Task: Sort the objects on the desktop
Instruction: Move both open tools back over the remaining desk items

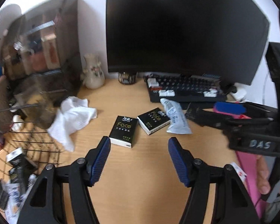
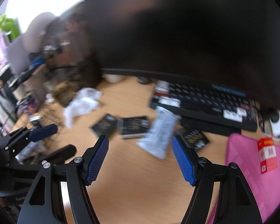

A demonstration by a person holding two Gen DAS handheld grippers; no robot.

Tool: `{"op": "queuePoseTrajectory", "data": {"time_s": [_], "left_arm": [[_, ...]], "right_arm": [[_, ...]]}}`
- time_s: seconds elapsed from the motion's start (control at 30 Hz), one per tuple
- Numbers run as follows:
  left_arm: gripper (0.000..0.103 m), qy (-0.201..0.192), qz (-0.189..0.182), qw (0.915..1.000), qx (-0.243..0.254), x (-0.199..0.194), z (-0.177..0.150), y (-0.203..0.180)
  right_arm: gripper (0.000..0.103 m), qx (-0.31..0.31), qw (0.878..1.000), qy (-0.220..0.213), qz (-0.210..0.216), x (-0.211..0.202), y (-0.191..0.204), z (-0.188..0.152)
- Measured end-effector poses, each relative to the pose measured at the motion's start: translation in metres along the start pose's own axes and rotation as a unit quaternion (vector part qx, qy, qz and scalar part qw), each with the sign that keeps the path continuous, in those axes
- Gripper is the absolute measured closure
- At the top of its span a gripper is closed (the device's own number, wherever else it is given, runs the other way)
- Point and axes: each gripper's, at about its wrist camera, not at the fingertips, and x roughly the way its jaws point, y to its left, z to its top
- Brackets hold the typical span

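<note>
Two black "Face" tissue packs lie on the wooden desk: one [image 1: 123, 131] just ahead of my open, empty left gripper [image 1: 139, 142], the other [image 1: 153, 120] to its right. A white-blue wrapper pack [image 1: 174, 117] lies beside them, and a crumpled white cloth [image 1: 72, 118] lies to the left. My right gripper [image 2: 140, 141] is open and empty above the desk, with the wrapper pack [image 2: 159, 132] and the black packs [image 2: 133, 127] ahead. A third black pack [image 2: 195, 139] lies by the right finger. The right wrist view is blurred.
A wire basket [image 1: 28, 149] with packs in it sits at the left. A keyboard [image 1: 184, 89] and a monitor [image 1: 177, 28] stand behind. A vase [image 1: 92, 72] and a shelf organizer [image 1: 41, 43] are at the back left. A pink mat [image 2: 252, 168] lies at the right.
</note>
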Motion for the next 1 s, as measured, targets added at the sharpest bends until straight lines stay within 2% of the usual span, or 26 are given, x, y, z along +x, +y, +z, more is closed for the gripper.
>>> {"op": "queuePoseTrajectory", "data": {"time_s": [0.1,0.27,0.5,0.6,0.77,0.8,0.83,0.87,0.93,1.0], "left_arm": [[0.034,0.019,0.014,0.9997,0.001,0.027,0.003,0.004],[0.034,0.049,0.025,0.9985,0.006,0.059,0.006,0.014],[0.034,0.076,0.035,0.9963,0.019,0.084,0.012,0.021],[0.034,0.083,0.037,0.9957,0.016,0.092,0.011,0.025],[0.034,0.091,0.035,0.9952,0.013,0.099,0.009,0.028],[0.035,0.092,0.033,0.9952,0.012,0.099,0.009,0.029],[0.045,0.091,0.031,0.9953,0.012,0.098,0.009,0.029],[0.048,0.092,0.031,0.9952,0.014,0.097,0.009,0.028],[0.05,0.096,0.028,0.9949,0.016,0.095,0.009,0.028],[0.051,0.099,0.024,0.9947,0.016,0.092,0.008,0.027]], "right_arm": [[0.033,0.014,1.0,0.026,-0.005,0.025,-0.02,0.001],[0.033,0.013,0.998,0.06,0.005,0.062,-0.024,0.004],[0.033,0.016,0.996,0.086,0.013,0.097,-0.022,0.015],[0.038,0.02,0.995,0.098,0.017,0.109,-0.023,0.017],[0.038,0.03,0.994,0.104,0.027,0.12,-0.025,0.019],[0.039,0.031,0.994,0.104,0.029,0.12,-0.025,0.019],[0.041,0.033,0.993,0.105,0.031,0.12,-0.025,0.018],[0.043,0.035,0.993,0.106,0.033,0.119,-0.025,0.018],[0.051,0.034,0.993,0.107,0.028,0.116,-0.025,0.018],[0.054,0.03,0.993,0.108,0.023,0.11,-0.028,0.017]]}}
